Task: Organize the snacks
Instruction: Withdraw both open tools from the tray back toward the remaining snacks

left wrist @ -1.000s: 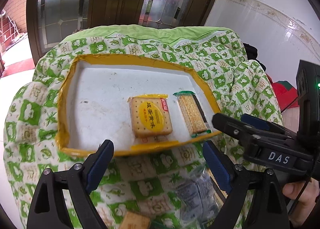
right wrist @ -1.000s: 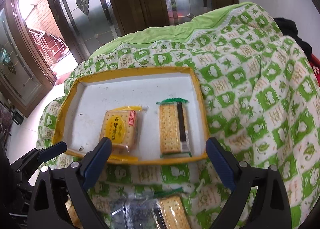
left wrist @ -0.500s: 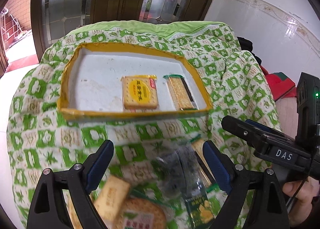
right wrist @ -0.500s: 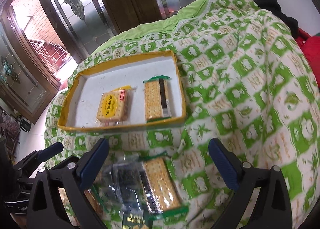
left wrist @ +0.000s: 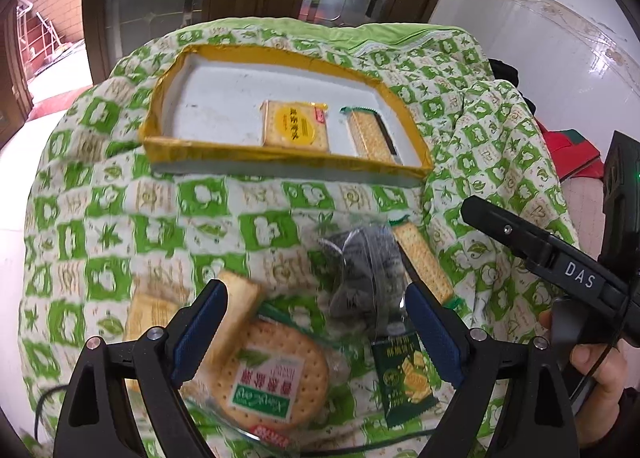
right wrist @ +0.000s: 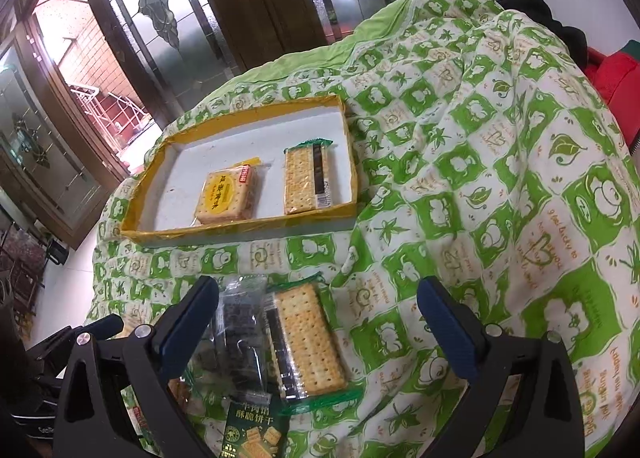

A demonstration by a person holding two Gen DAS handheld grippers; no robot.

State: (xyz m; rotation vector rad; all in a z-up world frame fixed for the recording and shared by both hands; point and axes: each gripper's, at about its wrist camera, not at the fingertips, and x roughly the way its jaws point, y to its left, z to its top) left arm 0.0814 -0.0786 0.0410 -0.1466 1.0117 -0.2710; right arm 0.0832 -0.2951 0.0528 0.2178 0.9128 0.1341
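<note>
Soft daylight enters through the frosted glass doors [right wrist: 168,37] behind the quilt [right wrist: 500,177], leaving even brightness and faint shadows. The white wall [left wrist: 540,57] shows mild glare. Fisheye bending darkens the corners, and the near snack packets [left wrist: 280,358] look slightly smeared with blur.

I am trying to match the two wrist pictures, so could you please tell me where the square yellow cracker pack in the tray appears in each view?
Left wrist view: the square yellow cracker pack lies upper centre, inside the yellow-rimmed tray, right of the tray's middle.
Right wrist view: the same pack lies left of centre, in the tray's near half.
Shared landmark: the long green-edged cracker pack lies immediately to its right in both views.
</note>
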